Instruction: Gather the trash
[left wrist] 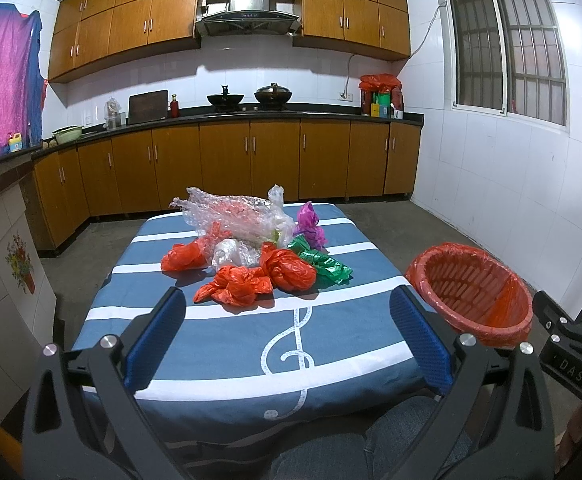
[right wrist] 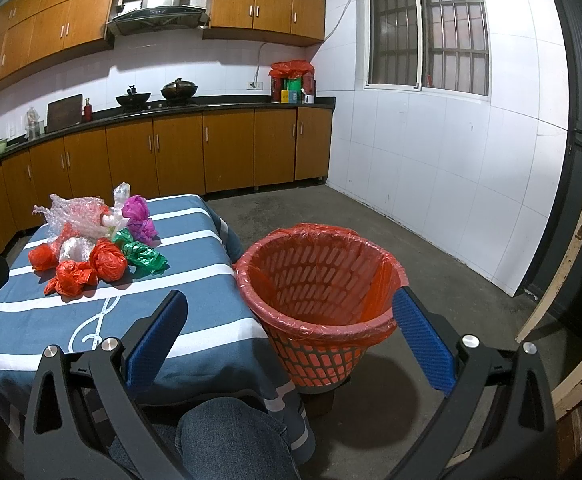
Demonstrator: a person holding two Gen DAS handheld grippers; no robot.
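A heap of trash lies mid-table on the blue striped cloth (left wrist: 227, 344): clear bubble wrap (left wrist: 235, 210), several crumpled red plastic bags (left wrist: 235, 286), a green bag (left wrist: 323, 262) and a purple bag (left wrist: 311, 226). The heap also shows in the right wrist view (right wrist: 91, 236). A red basket bin lined with a red bag (right wrist: 319, 280) stands on the floor right of the table; it also shows in the left wrist view (left wrist: 475, 292). My left gripper (left wrist: 287, 300) is open and empty, over the table's near part, short of the heap. My right gripper (right wrist: 291, 304) is open and empty, near the bin's rim.
Wooden kitchen cabinets and a dark counter (left wrist: 251, 114) with woks run along the back wall. A white tiled wall with a barred window (right wrist: 427, 28) is on the right. A worn wooden furniture leg (right wrist: 571, 268) stands far right. My knees in jeans (right wrist: 227, 436) are below the grippers.
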